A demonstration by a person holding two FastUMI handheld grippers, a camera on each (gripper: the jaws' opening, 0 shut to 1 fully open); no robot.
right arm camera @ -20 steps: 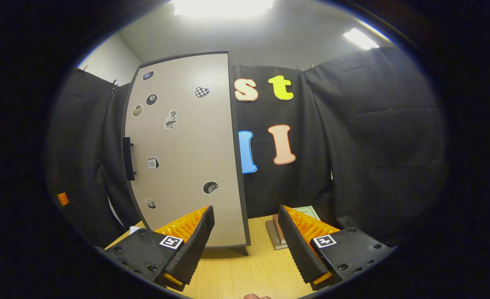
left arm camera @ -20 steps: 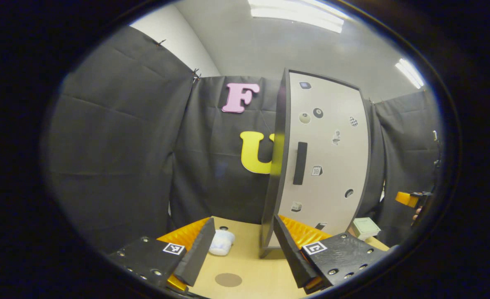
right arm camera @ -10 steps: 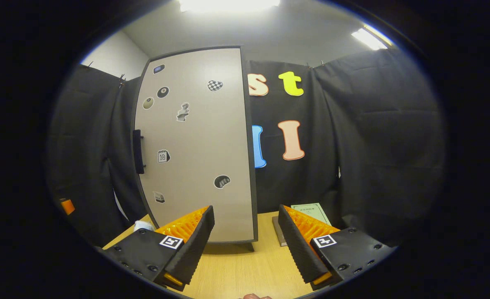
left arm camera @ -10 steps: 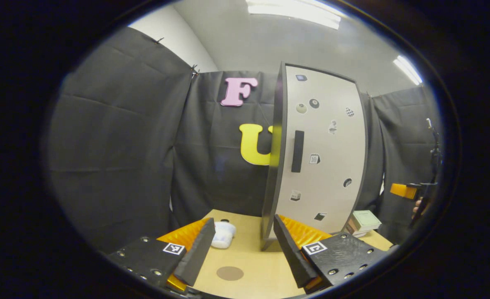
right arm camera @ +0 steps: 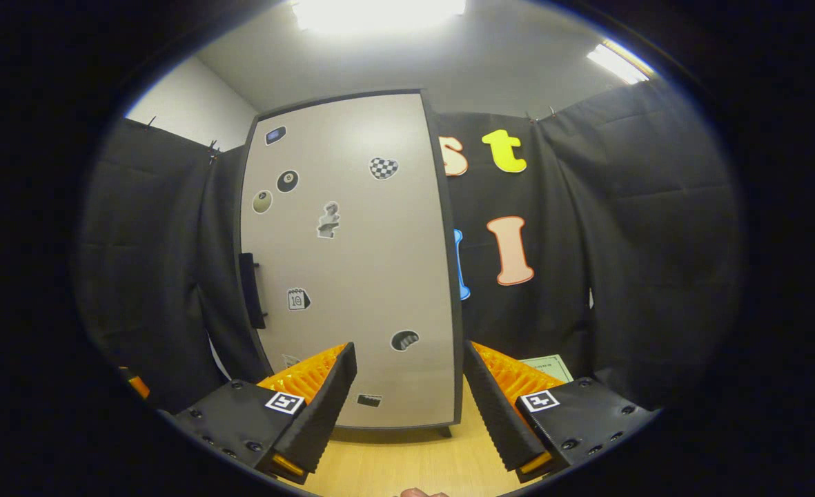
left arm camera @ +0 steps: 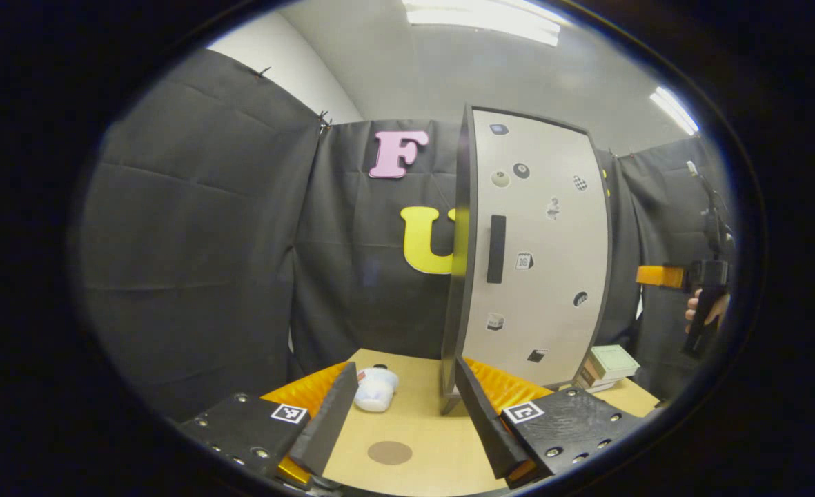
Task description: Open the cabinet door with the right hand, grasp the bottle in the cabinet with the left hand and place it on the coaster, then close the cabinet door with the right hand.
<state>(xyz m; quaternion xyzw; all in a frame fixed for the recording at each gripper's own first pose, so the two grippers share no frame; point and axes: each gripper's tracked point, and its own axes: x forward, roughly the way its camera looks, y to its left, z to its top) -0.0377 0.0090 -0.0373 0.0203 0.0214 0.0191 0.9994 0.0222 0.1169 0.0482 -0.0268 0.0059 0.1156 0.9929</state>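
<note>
The cabinet [left arm camera: 531,255] stands upright on the desk [left arm camera: 421,421] with its pale door [right arm camera: 352,262] closed, and everything else is placed here relative to it. A dark vertical handle [left arm camera: 495,248] sits near the door's left edge, and small stickers [right arm camera: 329,219] are scattered over the door face (a checkered one, a round black one, a few others too small to make out).

In the left gripper view, the left gripper [left arm camera: 404,421] is low in front of the cabinet's left front corner, its jaws spread wide with nothing between them. On the desk left of the cabinet lies a small white bottle [left arm camera: 375,388] on its side, and nearer the camera, in front of the cabinet's left corner, is a round brown coaster [left arm camera: 390,453]; bottle and coaster are apart. To the right of the cabinet a short stack of books [left arm camera: 604,364] rests on the desk, and farther right the other gripper is held up in a hand [left arm camera: 705,310].

In the right gripper view, the right gripper [right arm camera: 410,407] faces the door's lower part, jaws wide apart and empty, not touching the door or handle.
</note>
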